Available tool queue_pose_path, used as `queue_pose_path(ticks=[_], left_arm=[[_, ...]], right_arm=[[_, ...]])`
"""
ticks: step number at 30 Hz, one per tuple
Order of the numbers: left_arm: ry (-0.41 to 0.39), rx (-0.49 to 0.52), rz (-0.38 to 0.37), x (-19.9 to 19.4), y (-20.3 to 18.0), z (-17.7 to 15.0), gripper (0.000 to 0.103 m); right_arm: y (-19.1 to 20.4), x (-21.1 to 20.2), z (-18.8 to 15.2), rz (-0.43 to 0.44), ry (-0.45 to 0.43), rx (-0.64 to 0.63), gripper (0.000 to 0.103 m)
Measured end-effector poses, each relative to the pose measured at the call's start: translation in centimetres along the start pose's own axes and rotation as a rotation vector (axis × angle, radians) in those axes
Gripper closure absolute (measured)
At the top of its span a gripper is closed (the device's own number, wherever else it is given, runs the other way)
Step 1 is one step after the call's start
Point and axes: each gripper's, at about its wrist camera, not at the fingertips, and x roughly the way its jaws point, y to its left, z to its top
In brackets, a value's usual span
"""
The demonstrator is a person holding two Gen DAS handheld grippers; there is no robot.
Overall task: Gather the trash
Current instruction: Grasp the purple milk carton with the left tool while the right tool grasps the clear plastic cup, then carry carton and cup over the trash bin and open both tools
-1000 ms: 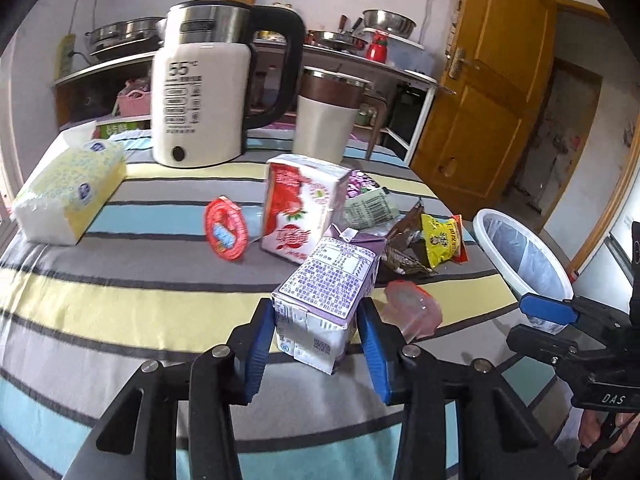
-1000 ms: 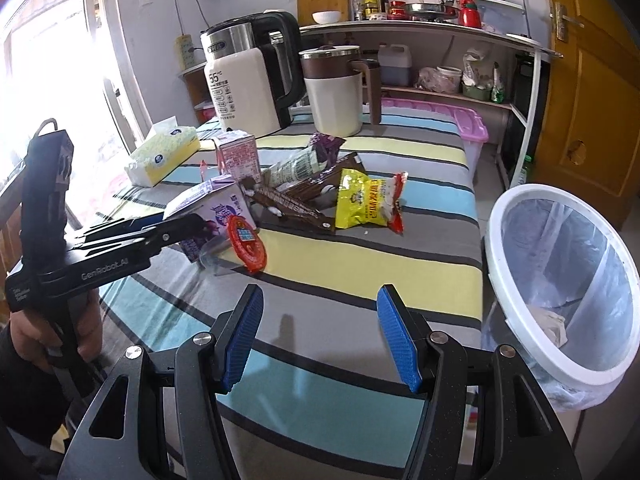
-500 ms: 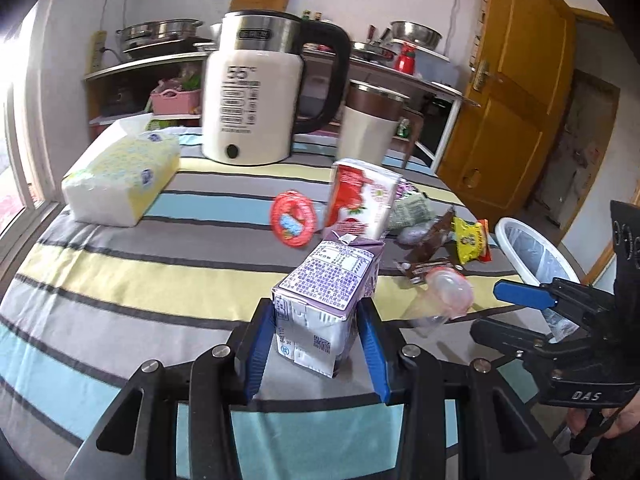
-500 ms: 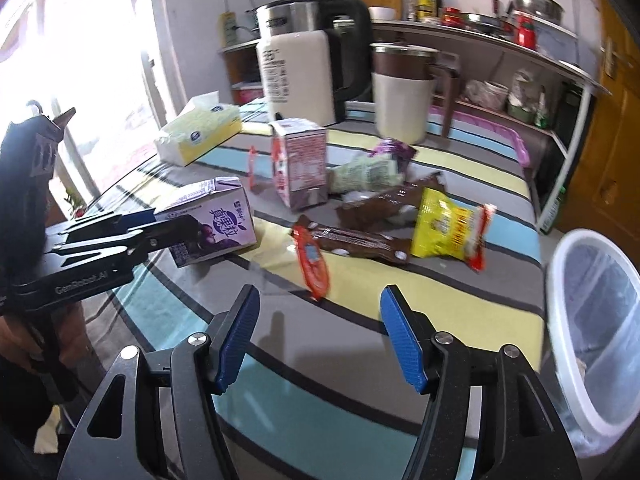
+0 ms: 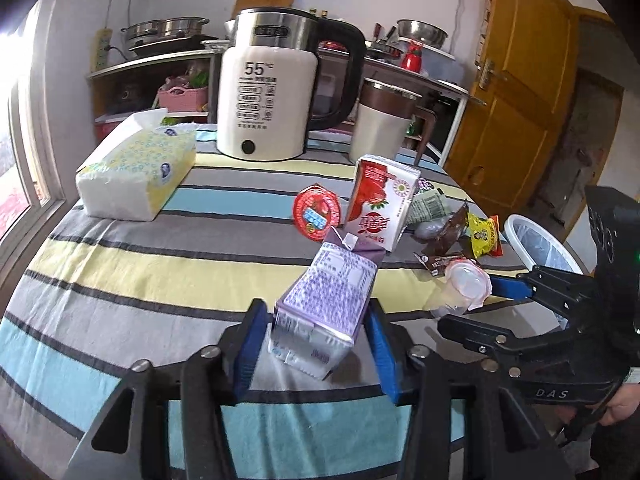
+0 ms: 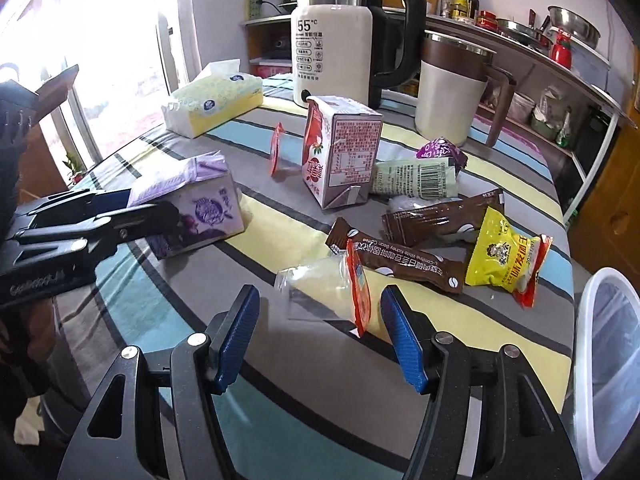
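Observation:
My left gripper [image 5: 316, 348] is shut on a purple milk carton [image 5: 328, 300], held tilted just above the striped tablecloth; the carton also shows in the right wrist view [image 6: 196, 204]. My right gripper [image 6: 318, 336] is open, its pads on either side of a clear jelly cup with a red lid [image 6: 332, 292] lying on its side. A red milk carton [image 6: 340, 152] stands upright behind. Brown coffee sachets [image 6: 404, 260], a yellow snack bag [image 6: 508, 256] and a green wrapper [image 6: 416, 178] lie to the right.
A white-rimmed trash bin with a liner [image 6: 608, 364] stands off the table's right edge. A kettle [image 6: 336, 36], a mug [image 6: 452, 88] and a tissue pack [image 6: 216, 100] sit at the back. A second red-lidded cup [image 5: 316, 212] lies beside the red carton.
The right gripper has moved forward and left until the jelly cup sits between its pads. The left gripper has lifted and tilted the purple carton slightly.

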Motion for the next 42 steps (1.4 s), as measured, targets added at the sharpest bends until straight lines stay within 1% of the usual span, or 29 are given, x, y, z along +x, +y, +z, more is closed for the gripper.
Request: queue_pose_path(ticks=[2, 3, 4, 6, 8, 15, 25, 34, 42], left_arm=[[0.009, 0.009, -0.006, 0.3, -0.1, 0.1, 0.051], [0.01, 0.01, -0.009, 0.4, -0.1, 0.1, 0.051], [0.012, 0.007, -0.014, 0.6, -0.1, 0.2, 0.051], [0.014, 0.002, -0.023, 0.6, -0.1, 0.2, 0.051], [0.023, -0.003, -0.031, 0.8, -0.3, 0.2, 0.063], [0.014, -0.006, -0.053, 0.1, -1.5, 0.2, 0.064], [-0.003, 0.052, -0.112, -0.6, -5.6, 0.6, 0.064], [0.0, 0.109, -0.184, -0.4, -10.6, 1.3, 0.064], [0.005, 0.159, -0.252, 0.7, -14.8, 2.2, 0.064]], right_arm=[[-0.2, 0.0, 0.1, 0.01, -0.002, 0.019, 0.043], [-0.4, -0.1, 0.1, 0.015, -0.003, 0.027, 0.051], [-0.5, -0.1, 0.1, 0.017, -0.004, 0.032, 0.057], [-0.7, -0.3, -0.1, 0.024, -0.007, 0.048, 0.058], [-1.0, -0.6, -0.3, 0.028, -0.014, 0.064, 0.058], [-2.6, -2.9, -1.2, 0.03, -0.067, 0.141, 0.058], [-5.3, -7.3, -3.2, -0.012, -0.127, 0.232, 0.058], [-8.2, -10.3, -5.1, -0.08, -0.164, 0.294, 0.058], [-12.1, -12.9, -7.4, -0.174, -0.19, 0.38, 0.058]])
